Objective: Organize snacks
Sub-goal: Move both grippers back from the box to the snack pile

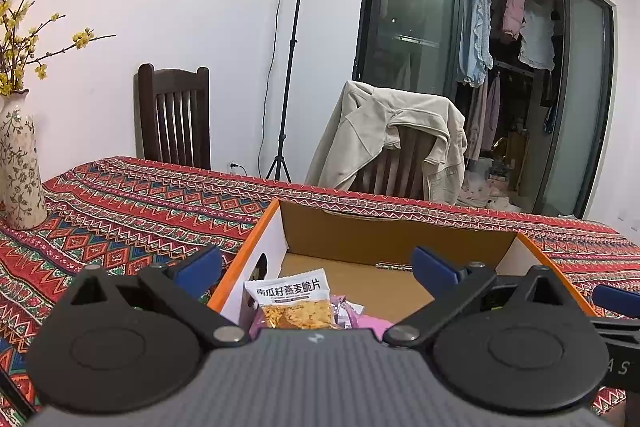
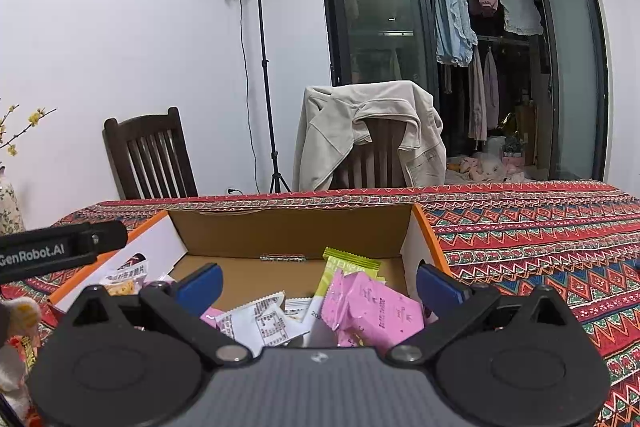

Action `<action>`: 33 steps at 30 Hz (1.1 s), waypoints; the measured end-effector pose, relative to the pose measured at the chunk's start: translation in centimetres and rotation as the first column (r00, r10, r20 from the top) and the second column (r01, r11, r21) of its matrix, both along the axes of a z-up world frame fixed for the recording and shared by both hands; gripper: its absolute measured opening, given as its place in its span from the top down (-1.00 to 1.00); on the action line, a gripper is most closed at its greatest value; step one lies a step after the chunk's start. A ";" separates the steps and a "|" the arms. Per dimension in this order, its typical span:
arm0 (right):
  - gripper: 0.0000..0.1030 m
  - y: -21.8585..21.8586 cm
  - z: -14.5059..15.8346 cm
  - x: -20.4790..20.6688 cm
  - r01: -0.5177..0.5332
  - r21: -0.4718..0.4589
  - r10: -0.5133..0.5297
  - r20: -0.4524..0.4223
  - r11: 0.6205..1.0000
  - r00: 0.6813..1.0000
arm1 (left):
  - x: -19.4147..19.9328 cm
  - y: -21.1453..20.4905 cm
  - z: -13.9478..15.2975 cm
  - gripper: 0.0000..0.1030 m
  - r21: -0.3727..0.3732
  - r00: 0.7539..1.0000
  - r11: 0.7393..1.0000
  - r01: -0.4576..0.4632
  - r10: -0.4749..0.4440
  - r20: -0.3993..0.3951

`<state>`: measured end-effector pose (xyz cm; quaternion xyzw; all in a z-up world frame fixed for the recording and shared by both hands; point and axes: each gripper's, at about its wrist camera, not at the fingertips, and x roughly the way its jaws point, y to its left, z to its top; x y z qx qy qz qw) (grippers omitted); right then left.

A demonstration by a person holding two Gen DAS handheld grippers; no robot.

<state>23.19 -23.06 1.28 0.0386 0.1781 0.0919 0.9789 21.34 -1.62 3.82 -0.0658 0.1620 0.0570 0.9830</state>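
Left gripper (image 1: 316, 267) wide open over cardboard box (image 1: 400, 235), snack packet (image 1: 292, 301) inside, patterned tablecloth (image 1: 120, 211)

Both hand-held grippers, left hand-held gripper (image 1: 316, 267) and right hand-held gripper (image 2: 320, 283), wide apart, empty

A home dining room: patterned tablecloth (image 1: 140, 211), wooden chairs (image 1: 176, 115), flower vase (image 1: 20, 167), laundry (image 2: 452, 11) behind glass doors.
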 end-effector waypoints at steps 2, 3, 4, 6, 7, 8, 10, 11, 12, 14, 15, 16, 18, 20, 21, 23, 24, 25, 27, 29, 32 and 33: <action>-1.00 0.1 0.1 -0.1 0.001 -0.003 -0.001 0.002 1.000 1.000 | -0.1 0.1 0.1 -1.00 -0.001 1.000 1.000 0.004 -0.004 0.000; -1.00 0.1 0.2 -0.2 0.001 -0.005 -0.001 0.004 1.000 1.000 | -0.1 0.1 0.2 -1.00 -0.002 1.000 1.000 0.006 -0.006 0.000; -1.00 0.1 0.4 -0.2 0.002 -0.008 -0.002 0.007 1.000 1.000 | -0.2 0.0 0.3 -1.00 -0.002 1.000 1.000 0.008 -0.008 0.000; -1.00 0.1 0.7 -0.6 0.006 -0.011 -0.006 0.013 1.000 1.000 | -0.5 0.0 0.6 -1.00 -0.003 1.000 1.000 0.010 -0.010 0.004; -1.00 0.1 1.0 -0.7 0.006 -0.012 -0.006 0.016 1.000 1.000 | -0.6 0.0 0.8 -1.00 -0.006 1.000 1.000 0.011 -0.011 0.006; -1.00 0.0 1.2 -0.9 0.006 -0.013 -0.006 0.020 1.000 1.000 | -0.8 0.1 1.1 -1.00 -0.009 1.000 1.000 0.014 -0.014 0.007; -1.00 -0.2 1.7 -1.4 0.007 -0.013 -0.007 0.027 1.000 1.000 | -1.1 0.0 1.6 -1.00 -0.017 1.000 1.000 0.020 -0.019 0.006; -1.00 -0.3 1.9 -1.8 0.007 -0.014 -0.006 0.029 1.000 1.000 | -1.4 0.0 1.8 -1.00 -0.020 1.000 1.000 0.023 -0.023 0.007; -1.00 -0.4 2.1 -2.2 0.007 -0.017 -0.007 0.031 1.000 0.999 | -1.7 0.0 1.9 -1.00 -0.021 1.000 0.999 0.026 -0.026 0.007; -1.00 -0.6 2.3 -3.0 0.010 -0.024 -0.010 0.035 1.000 0.999 | -2.4 0.0 2.1 -1.00 -0.022 1.000 0.999 0.029 -0.028 0.005; -1.00 -0.7 2.3 -3.4 0.011 -0.027 -0.010 0.033 1.000 0.999 | -2.8 0.1 2.2 -1.00 -0.021 1.000 0.999 0.030 -0.030 0.002; -1.00 -0.9 2.4 -3.9 0.011 -0.029 -0.011 0.030 1.000 0.999 | -3.2 0.1 2.3 -1.00 -0.021 0.999 0.999 0.032 -0.032 0.001; -1.00 -1.1 2.3 -4.7 0.007 -0.032 -0.006 0.023 0.999 1.000 | -4.2 0.1 2.4 -1.00 -0.016 0.999 0.999 0.035 -0.035 -0.002; -1.00 -1.2 2.1 -5.6 0.002 -0.036 -0.002 0.016 0.999 1.000 | -5.2 0.1 2.4 -1.00 -0.008 0.999 0.999 0.038 -0.038 -0.003; -1.00 -1.3 2.1 -6.1 0.000 -0.038 0.000 0.013 0.999 1.000 | -5.6 0.1 2.4 -1.00 -0.005 0.999 0.999 0.039 -0.039 -0.004; -1.00 -1.3 1.9 -6.9 -0.007 -0.043 0.007 0.005 0.999 1.000 | -6.6 0.1 2.3 -1.00 0.001 0.999 0.999 0.041 -0.041 -0.009; -1.00 -1.3 1.9 -7.4 -0.011 -0.046 0.011 0.000 0.999 1.000 | -7.1 0.2 2.2 -1.00 0.002 0.999 0.999 0.043 -0.043 -0.012; -1.00 -1.3 1.8 -7.8 -0.014 -0.051 0.014 -0.004 0.999 1.000 | -7.6 0.3 2.1 -1.00 0.002 0.999 0.999 0.046 -0.046 -0.016; -1.00 -1.2 1.7 -8.7 -0.019 -0.056 0.019 -0.011 0.998 1.000 | -8.5 0.3 1.9 -1.00 0.005 0.998 0.999 0.050 -0.050 -0.023; -1.00 -1.1 1.5 -9.5 -0.026 -0.058 0.025 -0.017 0.998 1.000 | -9.4 0.4 1.7 -1.00 0.009 0.998 0.999 0.052 -0.052 -0.028; -1.00 -0.9 1.1 -10.7 -0.031 -0.066 0.030 -0.026 0.997 0.999 | -10.5 0.6 1.2 -1.00 0.017 0.998 0.998 0.053 -0.053 -0.041; -1.00 -0.9 1.0 -11.1 -0.032 -0.067 0.030 -0.028 0.997 0.999 | -10.9 0.7 0.9 -1.00 0.020 0.998 0.998 0.053 -0.052 -0.047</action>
